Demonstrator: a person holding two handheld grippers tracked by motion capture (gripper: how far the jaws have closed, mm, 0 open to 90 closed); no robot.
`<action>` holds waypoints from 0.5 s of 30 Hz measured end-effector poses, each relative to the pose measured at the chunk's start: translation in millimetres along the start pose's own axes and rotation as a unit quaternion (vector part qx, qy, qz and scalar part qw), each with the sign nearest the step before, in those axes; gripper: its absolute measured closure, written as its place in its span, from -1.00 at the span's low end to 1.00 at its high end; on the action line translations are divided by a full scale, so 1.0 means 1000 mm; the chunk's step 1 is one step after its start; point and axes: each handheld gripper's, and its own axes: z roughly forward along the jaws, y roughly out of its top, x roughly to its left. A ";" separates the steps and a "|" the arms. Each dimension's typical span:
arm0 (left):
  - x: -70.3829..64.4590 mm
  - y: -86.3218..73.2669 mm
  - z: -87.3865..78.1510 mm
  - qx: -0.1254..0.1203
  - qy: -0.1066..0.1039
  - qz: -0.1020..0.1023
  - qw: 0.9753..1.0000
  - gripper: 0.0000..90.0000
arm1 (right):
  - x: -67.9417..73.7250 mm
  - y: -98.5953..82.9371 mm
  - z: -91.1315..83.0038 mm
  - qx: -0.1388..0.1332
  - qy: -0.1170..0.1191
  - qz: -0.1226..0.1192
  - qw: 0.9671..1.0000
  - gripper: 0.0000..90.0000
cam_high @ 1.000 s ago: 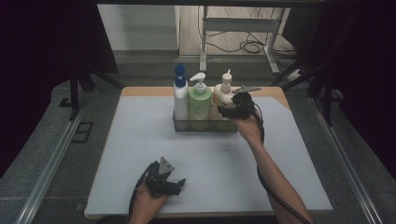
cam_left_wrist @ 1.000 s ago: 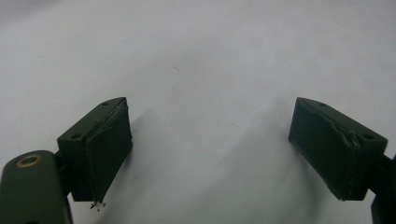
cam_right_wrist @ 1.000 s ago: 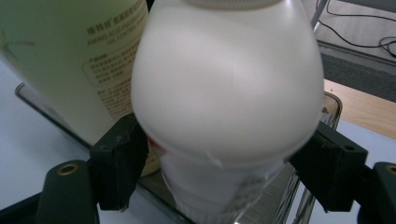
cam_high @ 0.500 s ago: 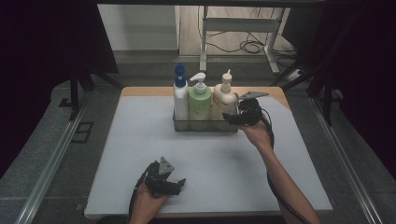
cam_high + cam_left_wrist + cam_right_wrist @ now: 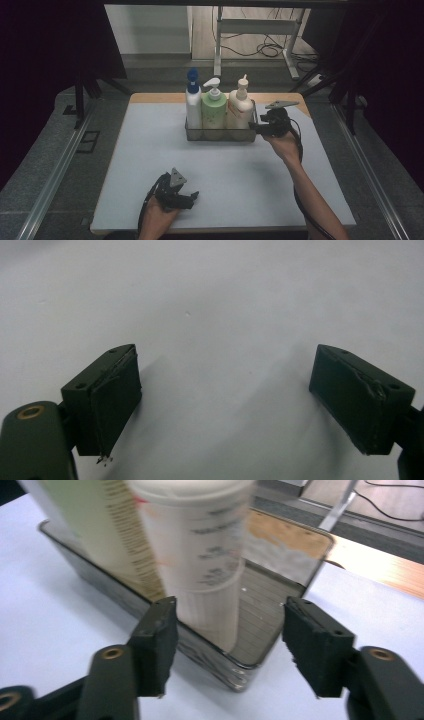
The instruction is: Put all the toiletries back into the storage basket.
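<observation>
A tray (image 5: 220, 135) is set at the far middle of the worktop (image 5: 225, 175). Three bottles are stood in it in a row: one bottle (image 5: 193, 107) at the left end, a pump bottle (image 5: 214, 110) in the middle, and a third bottle (image 5: 240, 110) at the right end. The right hand-held gripper (image 5: 257, 128) is placed just beside the tray's right end, its jaws spread and pointed at that end. The left hand-held gripper (image 5: 192, 197) is held near the worktop's front edge, left of centre, well apart from the tray, jaws spread over bare worktop.
</observation>
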 end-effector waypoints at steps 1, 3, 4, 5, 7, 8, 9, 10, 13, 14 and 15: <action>0.000 0.000 0.000 0.000 0.000 0.000 1.000 -0.71 | -0.002 -0.001 0.000 0.000 -0.003 0.004 1.000 -0.01; 0.000 0.000 0.000 0.000 0.000 0.000 1.000 -0.71 | -0.006 -0.001 0.001 0.004 -0.008 0.011 1.000 0.22; 0.000 0.000 0.000 0.000 0.000 0.000 1.000 -0.71 | -0.007 -0.002 0.002 0.007 -0.008 0.013 1.000 0.31; 0.000 0.000 0.000 0.000 0.000 0.000 1.000 -0.71 | -0.008 -0.002 0.003 0.010 -0.010 0.013 1.000 0.40; 0.000 0.000 0.000 0.000 0.000 0.000 1.000 -0.71 | -0.010 -0.002 0.006 0.016 -0.011 0.014 1.000 0.59; 0.000 0.000 0.000 0.001 0.000 0.001 1.000 -0.71 | -0.011 -0.002 0.008 0.014 -0.009 0.015 1.000 0.70; 0.000 0.000 0.000 0.001 0.000 0.001 1.000 -0.71 | -0.012 -0.002 0.010 0.013 -0.010 0.015 1.000 0.78; 0.000 0.000 0.000 0.001 0.000 0.001 1.000 -0.71 | -0.012 -0.001 0.011 0.013 -0.010 0.016 1.000 0.85; 0.000 0.000 0.000 0.001 0.000 0.001 1.000 -0.71 | -0.014 0.001 0.018 0.011 -0.012 0.014 1.000 0.98; 0.000 0.000 0.000 0.001 0.000 0.001 1.000 -0.71 | -0.013 0.001 0.019 0.012 -0.013 0.014 1.000 0.99; 0.000 0.000 0.000 0.001 0.001 0.001 1.000 -0.71 | -0.013 0.002 0.021 0.014 -0.014 0.014 1.000 0.99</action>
